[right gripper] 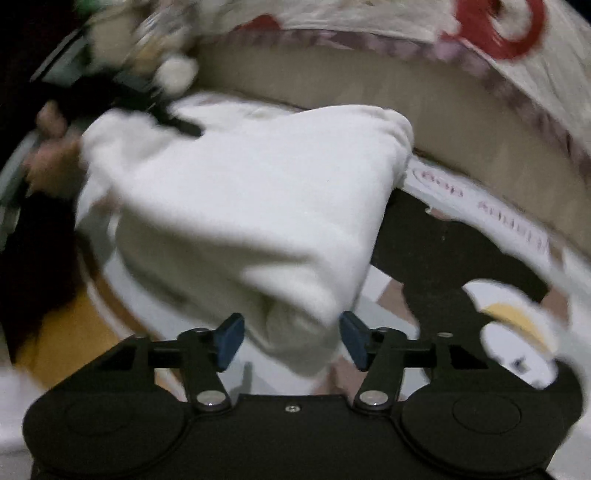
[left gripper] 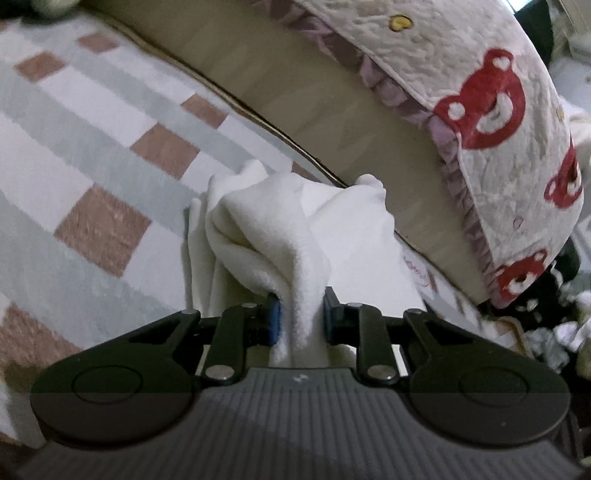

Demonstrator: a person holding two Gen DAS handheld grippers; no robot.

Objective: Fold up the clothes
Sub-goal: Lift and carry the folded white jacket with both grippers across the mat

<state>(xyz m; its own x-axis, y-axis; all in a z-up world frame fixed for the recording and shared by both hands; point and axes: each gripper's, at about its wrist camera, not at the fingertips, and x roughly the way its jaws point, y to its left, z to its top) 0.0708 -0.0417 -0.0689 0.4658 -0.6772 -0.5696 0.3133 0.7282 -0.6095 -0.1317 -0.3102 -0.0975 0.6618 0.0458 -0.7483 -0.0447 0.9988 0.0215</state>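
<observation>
A checked rug fills the left frame beside a bear-print quilt. The left claw pinches a white fleece garment at centre; the right claw gapes around its corner, pads clear. Pink writing is blurred.

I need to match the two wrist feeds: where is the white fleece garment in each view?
Left wrist: white fleece garment at lower centre, bunched and pinched in the left tongs.
Right wrist: it fills the centre, its lower end between the open right tongs.
Shared landmark: red-bear quilt along the top right.
</observation>
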